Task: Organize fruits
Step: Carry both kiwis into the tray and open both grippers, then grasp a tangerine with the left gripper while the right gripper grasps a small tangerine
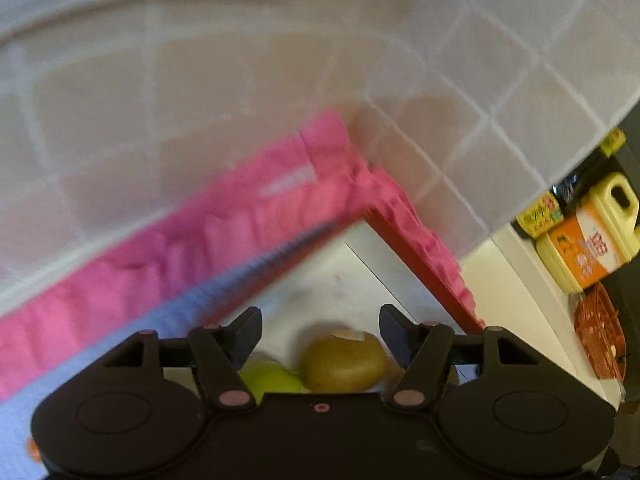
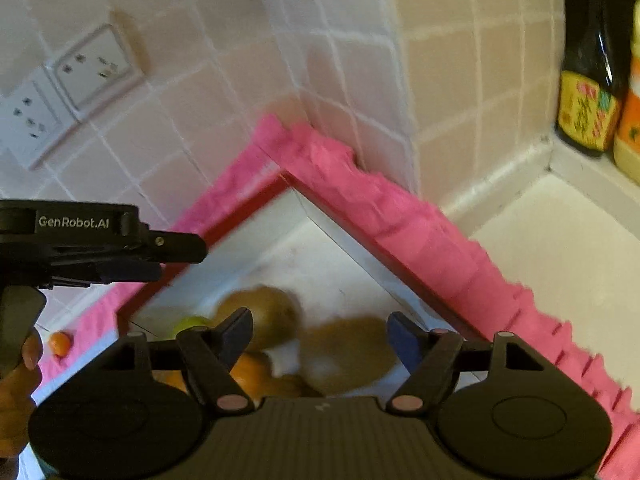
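Note:
A tray with a pink frilled rim [image 1: 224,232] [image 2: 400,208] and a white floor sits in the corner of a tiled wall. In the left wrist view my left gripper [image 1: 320,332] hangs open over it, above a brown kiwi [image 1: 344,364] and a green fruit [image 1: 268,376]; its pads touch neither. My right gripper [image 2: 320,332] is open too, with a blurred brown kiwi [image 2: 348,356] loose between its fingers. A second kiwi [image 2: 268,312], an orange [image 2: 248,372] and the green fruit [image 2: 192,324] lie beside it. The left gripper [image 2: 176,258] shows at the left of the right wrist view.
A small orange fruit [image 2: 60,344] lies outside the tray at the left, by a hand [image 2: 20,380]. A yellow jug with an orange label [image 1: 592,240], a dark bottle [image 2: 588,80] and an orange mesh basket [image 1: 600,336] stand to the right. Wall sockets [image 2: 68,92] sit on the tiles.

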Demonstrator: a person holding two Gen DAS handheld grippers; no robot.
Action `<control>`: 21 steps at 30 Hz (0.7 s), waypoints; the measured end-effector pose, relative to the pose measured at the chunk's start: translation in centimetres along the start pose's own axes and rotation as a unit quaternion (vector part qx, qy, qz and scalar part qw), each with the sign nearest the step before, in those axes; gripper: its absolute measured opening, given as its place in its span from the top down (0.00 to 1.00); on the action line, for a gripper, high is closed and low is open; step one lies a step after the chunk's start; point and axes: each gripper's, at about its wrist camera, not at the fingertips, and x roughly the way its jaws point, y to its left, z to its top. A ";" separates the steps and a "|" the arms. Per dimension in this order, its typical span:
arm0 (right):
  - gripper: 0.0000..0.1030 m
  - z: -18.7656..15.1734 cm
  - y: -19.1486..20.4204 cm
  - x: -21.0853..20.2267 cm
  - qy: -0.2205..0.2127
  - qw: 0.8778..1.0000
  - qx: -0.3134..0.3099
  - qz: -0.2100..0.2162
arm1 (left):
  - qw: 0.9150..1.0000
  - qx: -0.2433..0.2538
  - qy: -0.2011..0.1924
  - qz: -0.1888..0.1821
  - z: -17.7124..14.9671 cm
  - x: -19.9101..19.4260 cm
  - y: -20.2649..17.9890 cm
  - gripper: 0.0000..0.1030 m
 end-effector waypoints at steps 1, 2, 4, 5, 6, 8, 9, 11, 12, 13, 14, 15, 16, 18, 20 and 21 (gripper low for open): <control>0.26 0.3 0.6 -0.4 -0.007 1.000 -0.006 0.003 | 1.000 -0.004 -0.010 0.009 0.1 -1.0 0.6 0.25; 0.26 0.6 1.4 -0.8 -0.013 1.000 -0.014 0.009 | 1.000 -0.008 -0.019 0.020 0.2 -1.9 1.2 0.25; 0.26 1.0 3.1 -1.3 -0.025 0.999 -0.032 0.021 | 0.998 -0.014 -0.040 0.042 0.4 -3.7 2.7 0.25; 0.25 1.3 4.2 -1.5 -0.030 0.998 -0.042 0.027 | 0.997 -0.017 -0.047 0.052 0.4 -4.5 3.4 0.25; 0.25 1.4 5.3 -1.6 -0.034 0.997 -0.054 0.037 | 0.996 -0.022 -0.053 0.061 0.3 -5.2 4.2 0.25; 0.24 1.6 7.7 -1.7 -0.039 0.994 -0.078 0.059 | 0.995 -0.035 -0.062 0.077 0.1 -6.7 6.2 0.25; 0.24 1.6 9.0 -1.5 -0.039 0.992 -0.092 0.071 | 0.993 -0.045 -0.065 0.083 -0.1 -7.5 7.4 0.25; 0.24 1.4 11.4 -1.0 -0.036 0.988 -0.119 0.094 | 0.991 -0.063 -0.070 0.097 -0.5 -8.6 9.7 0.25; 0.24 1.2 12.5 -0.7 -0.032 0.986 -0.129 0.104 | 0.989 -0.072 -0.071 0.104 -0.8 -9.1 10.8 0.25; 0.24 0.9 13.6 -0.3 -0.026 0.983 -0.139 0.114 | 0.988 -0.081 -0.072 0.111 -1.1 -9.6 11.9 0.25; 0.24 0.7 14.6 0.1 -0.020 0.981 -0.148 0.124 | 0.986 -0.091 -0.072 0.119 -1.5 -10.0 13.2 0.25; 0.25 0.4 15.7 0.6 -0.014 0.979 -0.156 0.132 | 0.984 -0.099 -0.071 0.127 -1.8 -10.3 14.3 0.25; 0.25 0.0 16.6 1.1 -0.007 0.977 -0.163 0.139 | 0.983 -0.109 -0.071 0.133 -2.1 -10.6 15.5 0.25; 0.25 -0.9 18.5 2.0 0.004 0.972 -0.178 0.156 | 0.979 -0.127 -0.073 0.142 -2.9 -11.1 17.6 0.25; 0.26 -2.0 20.2 2.9 0.017 0.966 -0.194 0.167 | 0.975 -0.147 -0.073 0.148 -3.7 -11.2 19.7 0.25; 0.27 -2.6 21.1 3.4 0.025 0.963 -0.203 0.173 | 0.974 -0.156 -0.070 0.151 -4.1 -11.1 20.7 0.25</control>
